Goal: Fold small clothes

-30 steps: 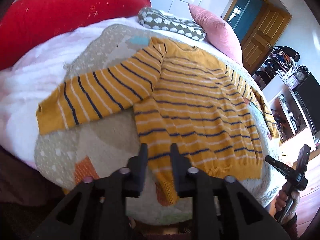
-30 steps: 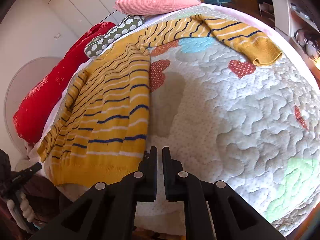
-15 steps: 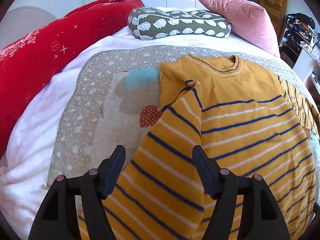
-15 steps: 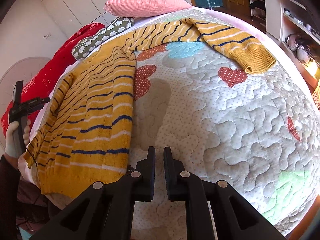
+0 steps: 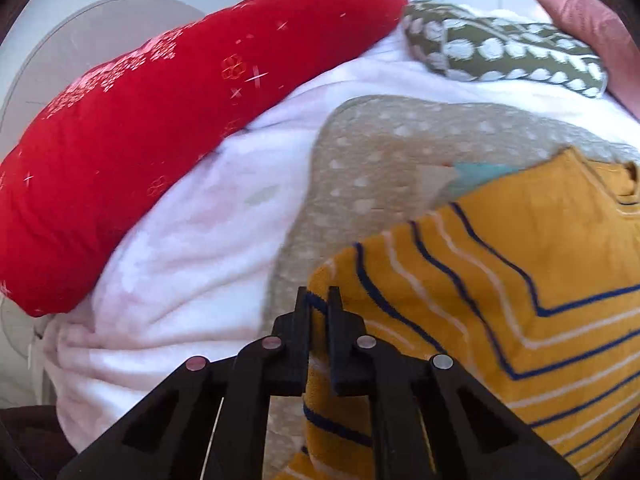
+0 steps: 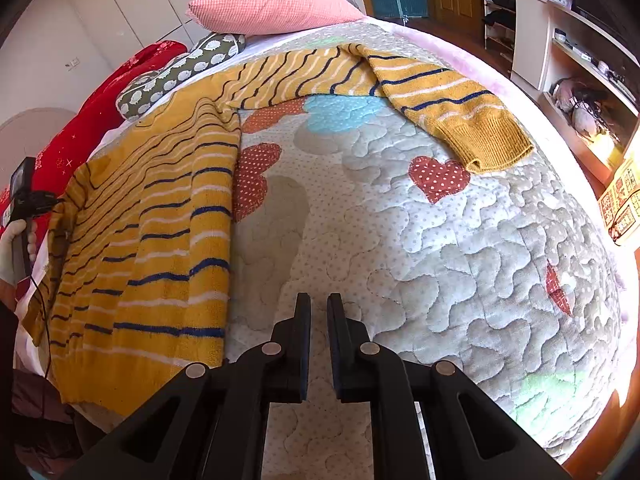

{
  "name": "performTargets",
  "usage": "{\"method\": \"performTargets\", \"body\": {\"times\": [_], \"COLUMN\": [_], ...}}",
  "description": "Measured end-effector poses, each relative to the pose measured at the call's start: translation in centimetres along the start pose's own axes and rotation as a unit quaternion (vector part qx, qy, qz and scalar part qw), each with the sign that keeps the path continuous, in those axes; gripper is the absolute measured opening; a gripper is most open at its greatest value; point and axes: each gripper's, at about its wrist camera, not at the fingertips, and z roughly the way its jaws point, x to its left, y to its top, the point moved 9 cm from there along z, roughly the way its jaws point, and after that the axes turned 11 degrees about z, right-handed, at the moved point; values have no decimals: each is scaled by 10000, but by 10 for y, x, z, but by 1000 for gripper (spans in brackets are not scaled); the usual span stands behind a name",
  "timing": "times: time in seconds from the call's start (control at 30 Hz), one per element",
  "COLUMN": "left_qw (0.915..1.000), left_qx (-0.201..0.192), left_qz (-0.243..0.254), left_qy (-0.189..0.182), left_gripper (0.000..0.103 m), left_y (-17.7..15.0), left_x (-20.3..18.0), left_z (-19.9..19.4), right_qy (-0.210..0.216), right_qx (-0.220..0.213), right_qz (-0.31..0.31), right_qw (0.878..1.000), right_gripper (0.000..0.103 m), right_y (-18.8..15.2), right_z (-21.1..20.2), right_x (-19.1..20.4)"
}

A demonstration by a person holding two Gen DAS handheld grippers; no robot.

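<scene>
The left gripper is clenched on the near sleeve of the sweater, which lies on the quilt; the right gripper hovers closed and empty. Sleeve-folding appears under way. Next, the sleeve likely needs carrying across the body.

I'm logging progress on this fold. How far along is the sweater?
Early. Done: the sweater lies spread flat on the quilt. In hand: the left gripper is shut on the left sleeve, lying over the body. Left: the right sleeve is outstretched, the right gripper holds nothing, the body is unfolded.
</scene>
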Motion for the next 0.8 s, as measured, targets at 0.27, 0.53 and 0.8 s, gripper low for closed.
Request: {"method": "performTargets", "body": {"times": [0.27,0.53,0.8], "left_qw": [9964,9921,9692], "left_qx": [40,-718,-726], "left_qz": [-838,-680,-999], "left_qy": [-118,-774,-2132], "left_gripper": [10,36,43], "left_y": [-55,-129,-195], "left_x": [48,22,-66], "left_z": [-12,-122,-181], "right_qy": [95,-347,-1459], "right_qx": [-131,-1009,-1221], "right_qz": [192,164,-1614], "right_qw": [9997,9942,9684], "right_gripper": [9,53,53], "right_y": [15,75,110], "right_z": [-12,-41,13], "right_x": [-7,-55,-51]}}
